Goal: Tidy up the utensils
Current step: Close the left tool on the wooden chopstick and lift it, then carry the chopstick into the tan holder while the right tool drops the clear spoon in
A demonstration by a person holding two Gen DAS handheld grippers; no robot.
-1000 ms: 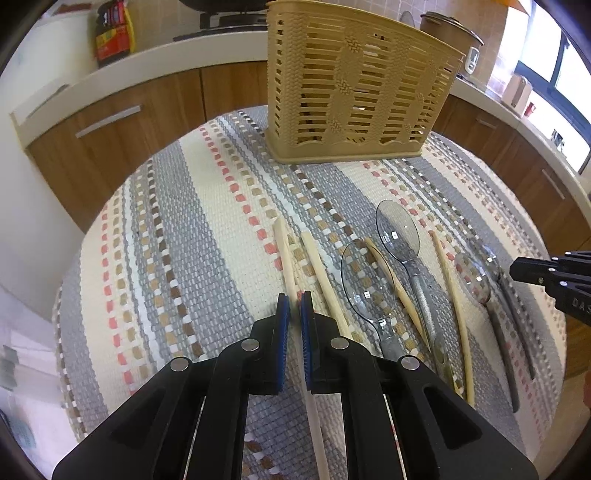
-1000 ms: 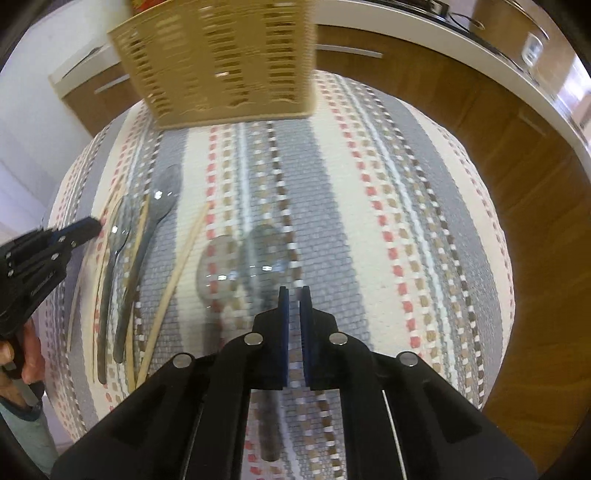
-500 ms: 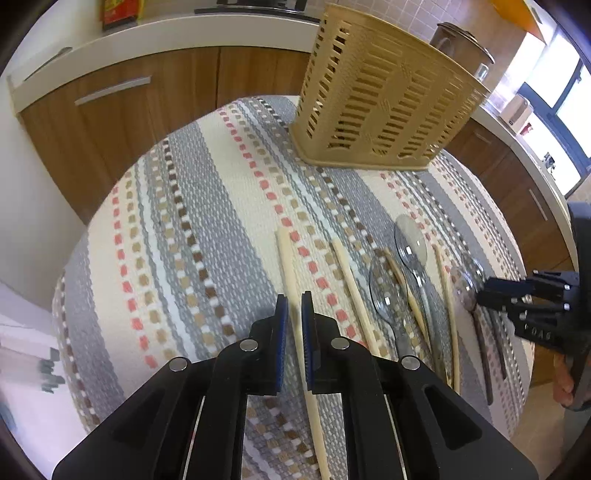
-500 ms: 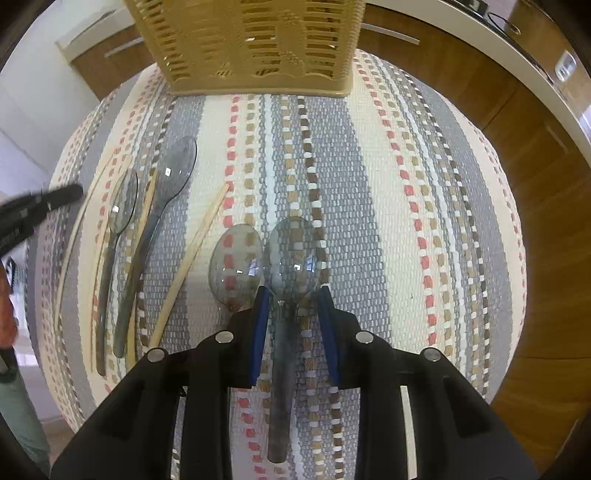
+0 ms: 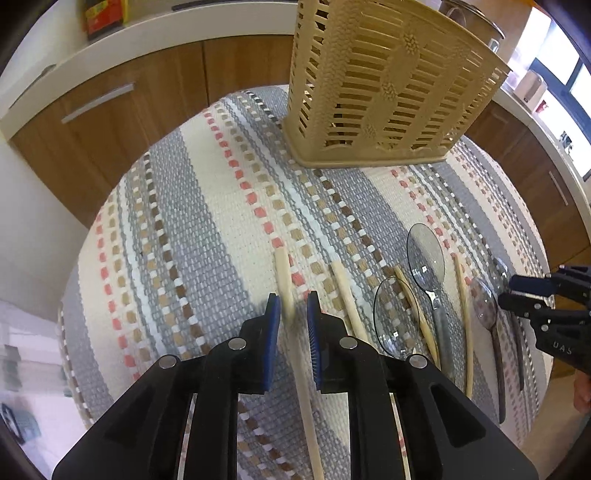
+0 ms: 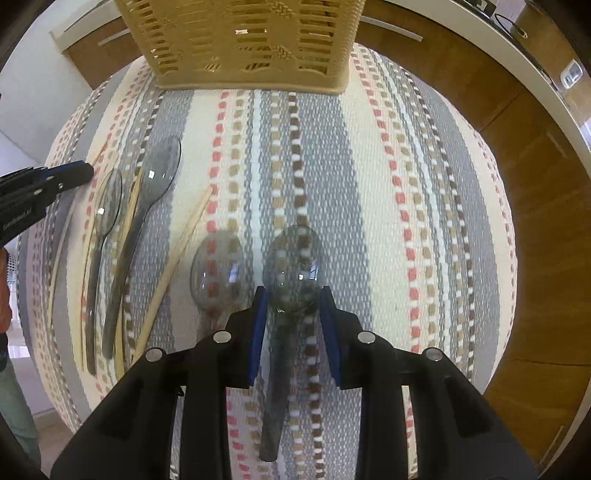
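Note:
A beige slotted utensil basket point(image 5: 384, 81) stands at the far side of a striped woven mat point(image 5: 221, 206); it also shows in the right wrist view point(image 6: 243, 40). Wooden chopsticks and clear grey plastic spoons lie in a row on the mat. My left gripper point(image 5: 293, 314) is open, its jaws either side of the leftmost chopstick point(image 5: 286, 284). My right gripper point(image 6: 291, 306) is open, its jaws either side of a grey spoon point(image 6: 291, 266), at the bowl's neck. A second spoon point(image 6: 216, 273) lies just left of it.
More chopsticks point(image 5: 347, 299) and spoons point(image 5: 424, 254) lie between the two grippers. Wooden cabinets with a white counter point(image 5: 147, 33) curve behind the table. The mat's edge drops off at left and right. The right gripper shows at the right edge of the left wrist view point(image 5: 524, 295).
Both grippers have opened from shut. The left one has lowered onto the leftmost chopstick; the right one has moved forward and down over the grey spoon.

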